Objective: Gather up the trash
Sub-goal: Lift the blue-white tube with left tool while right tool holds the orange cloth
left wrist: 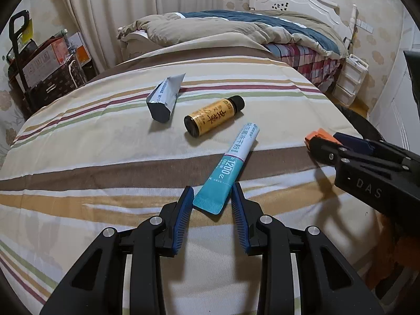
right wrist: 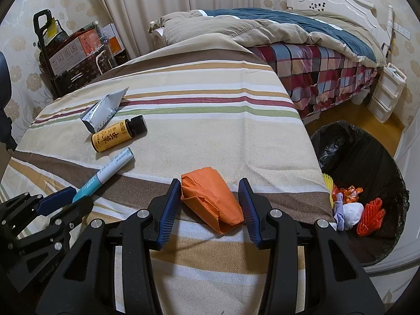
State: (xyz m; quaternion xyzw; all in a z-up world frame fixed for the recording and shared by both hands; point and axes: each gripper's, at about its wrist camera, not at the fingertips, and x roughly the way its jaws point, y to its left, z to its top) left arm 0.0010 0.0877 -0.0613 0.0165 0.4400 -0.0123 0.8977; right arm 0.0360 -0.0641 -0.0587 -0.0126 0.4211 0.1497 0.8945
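A teal and white sachet [left wrist: 231,162] lies on the striped sheet [left wrist: 105,144], and my left gripper [left wrist: 212,190] is shut on its near end. Beyond it lie a small brown bottle with a yellow label [left wrist: 214,116] and a crumpled grey pouch [left wrist: 164,97]. My right gripper [right wrist: 209,181] is shut on a folded orange paper packet [right wrist: 212,199], just above the sheet near its right edge. In the right wrist view the left gripper [right wrist: 56,199] shows at lower left, holding the sachet [right wrist: 110,170]. The bottle [right wrist: 118,134] and the pouch [right wrist: 103,110] lie behind it.
A bin lined with a black bag [right wrist: 367,157] stands on the floor right of the sheet, with several bits of trash inside. A bed with a rumpled duvet [right wrist: 262,29] lies behind. Stacked boxes [right wrist: 76,52] fill the left corner, and white drawers [right wrist: 388,89] stand at the right.
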